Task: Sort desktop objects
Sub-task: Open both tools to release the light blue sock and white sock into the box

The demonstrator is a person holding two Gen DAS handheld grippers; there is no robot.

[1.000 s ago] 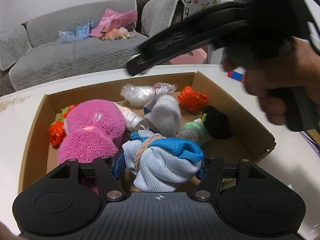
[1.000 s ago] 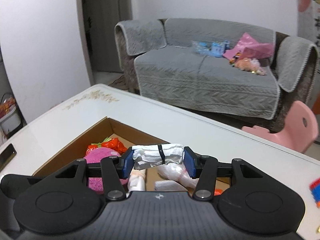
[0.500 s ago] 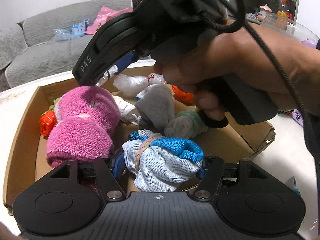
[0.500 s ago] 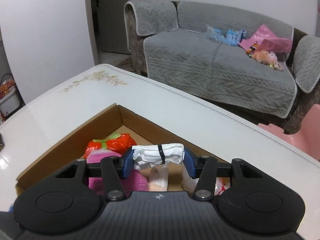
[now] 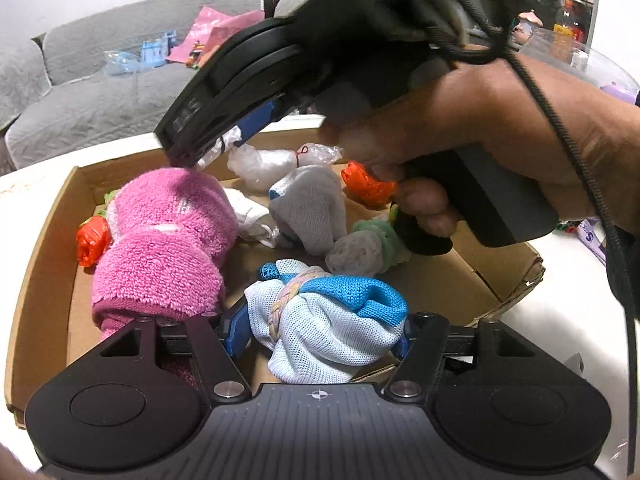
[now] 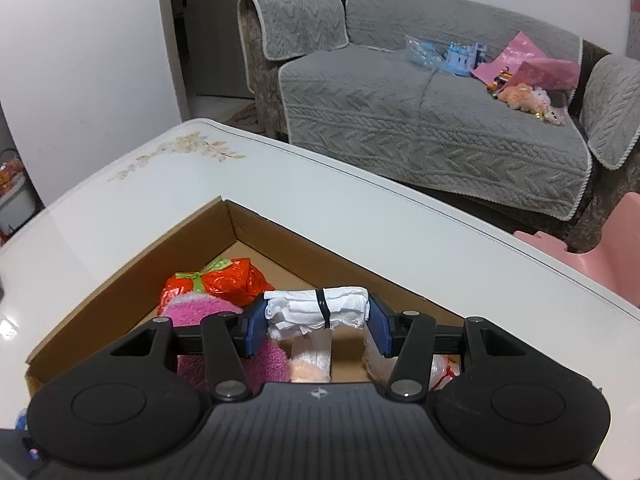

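**Materials and surface finish, both wrist views**

Cardboard box (image 5: 48,248): brown corrugated paper, matt, torn at one corner. Counter (image 6: 168,200): white, glossy, smooth, faint floral print. Left gripper (image 5: 320,338): black matt plastic body, ribbed top plate, blue pads, bright metal screw heads. Right gripper (image 6: 316,322): same build. Blue-and-white bundle (image 5: 324,320): open mesh knit cloth, tied with a braided band. Pink bundle (image 5: 160,248): fluffy terry cloth, rough nap. Grey bundle (image 5: 310,208): fine smooth knit. White roll (image 6: 316,306): soft crinkled white material, paper or cloth not distinguishable, banded in black. Orange packet (image 6: 224,284): glossy crinkled plastic film. Clear wrapped item (image 5: 276,160): shiny transparent film. Sofa cover (image 6: 420,128): grey quilted cloth, matt.
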